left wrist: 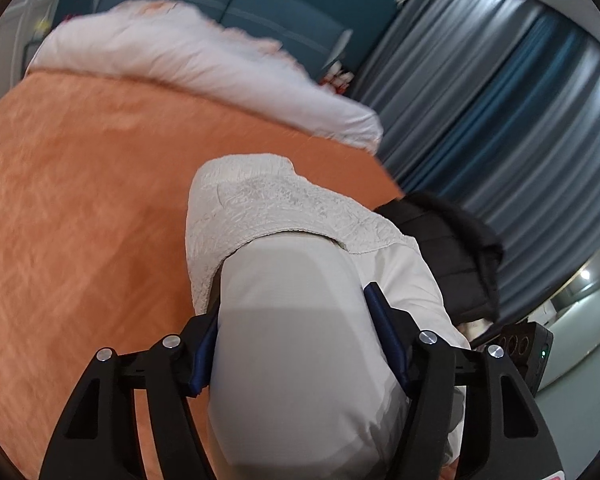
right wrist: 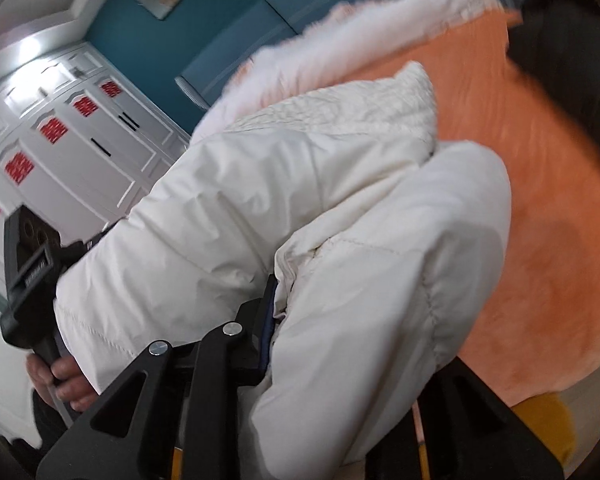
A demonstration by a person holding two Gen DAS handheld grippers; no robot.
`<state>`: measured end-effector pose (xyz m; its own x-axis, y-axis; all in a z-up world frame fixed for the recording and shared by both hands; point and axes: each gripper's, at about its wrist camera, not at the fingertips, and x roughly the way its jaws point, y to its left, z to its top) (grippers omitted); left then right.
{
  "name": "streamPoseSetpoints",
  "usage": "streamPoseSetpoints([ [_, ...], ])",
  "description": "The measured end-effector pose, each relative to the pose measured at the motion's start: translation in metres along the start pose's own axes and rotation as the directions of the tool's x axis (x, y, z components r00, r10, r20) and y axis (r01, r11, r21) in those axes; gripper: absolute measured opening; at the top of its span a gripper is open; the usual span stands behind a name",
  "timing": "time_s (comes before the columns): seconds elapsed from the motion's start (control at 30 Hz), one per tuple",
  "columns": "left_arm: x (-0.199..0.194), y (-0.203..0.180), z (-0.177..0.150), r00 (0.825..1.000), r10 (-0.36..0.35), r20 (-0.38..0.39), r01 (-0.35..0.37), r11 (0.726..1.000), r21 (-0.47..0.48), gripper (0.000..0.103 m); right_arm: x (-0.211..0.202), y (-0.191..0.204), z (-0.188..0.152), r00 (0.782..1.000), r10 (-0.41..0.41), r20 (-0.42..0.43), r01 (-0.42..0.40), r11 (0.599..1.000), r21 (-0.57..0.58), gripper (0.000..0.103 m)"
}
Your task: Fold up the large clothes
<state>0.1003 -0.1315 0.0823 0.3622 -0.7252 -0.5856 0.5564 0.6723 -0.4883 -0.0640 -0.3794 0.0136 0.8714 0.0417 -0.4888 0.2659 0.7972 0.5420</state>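
Note:
A white puffy jacket [left wrist: 300,208] with a textured fleece lining hangs bunched above the orange bedspread [left wrist: 80,200]. My left gripper [left wrist: 292,320] is shut on a thick fold of it, with both blue pads [left wrist: 202,356] pressing into the fabric. In the right wrist view the jacket [right wrist: 300,184] fills the middle. My right gripper [right wrist: 296,312] is shut on a seam fold; one pad [right wrist: 270,312] shows and the other finger is hidden under cloth. The left gripper's body [right wrist: 28,264] and a person's hand [right wrist: 60,376] appear at the left.
A white fluffy pillow [left wrist: 188,56] lies at the far end of the bed. A black padded garment [left wrist: 452,248] sits at the bed's right edge near grey-blue curtains [left wrist: 500,100]. White wardrobe doors [right wrist: 80,140] stand at the left. Something yellow [right wrist: 548,420] lies below the bedspread edge.

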Motion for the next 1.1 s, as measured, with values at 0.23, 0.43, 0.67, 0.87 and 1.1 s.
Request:
streamPoseSetpoints([
  [0.23,-0.074,-0.032,0.038,0.978,-0.067,0.2,0.045,0.993,0.109,0.061,-0.042,0.059,0.032,0.985,0.046,0.165,-0.017,0.985,-0.172,0.019],
  [0.43,-0.15,-0.026,0.075,0.919,-0.094,0.382,0.02,0.981,0.193,0.061,-0.035,0.132,0.07,0.958,0.159,0.237,-0.08,0.946,-0.313,0.019],
  [0.67,-0.165,0.063,0.106,0.885,-0.01,0.466,-0.085,0.98,0.182,0.064,0.051,0.167,0.092,0.954,0.251,0.164,-0.191,0.93,-0.314,0.026],
  [0.87,-0.049,0.223,0.058,0.918,0.386,0.096,-0.385,0.923,-0.029,0.067,0.198,0.076,0.007,0.988,-0.014,-0.153,0.011,1.0,-0.02,0.036],
  [1.1,-0.053,0.273,0.004,0.918,0.395,0.035,-0.381,0.903,-0.199,0.065,0.172,0.05,-0.038,0.979,-0.11,-0.172,0.103,0.994,-0.047,0.027],
])
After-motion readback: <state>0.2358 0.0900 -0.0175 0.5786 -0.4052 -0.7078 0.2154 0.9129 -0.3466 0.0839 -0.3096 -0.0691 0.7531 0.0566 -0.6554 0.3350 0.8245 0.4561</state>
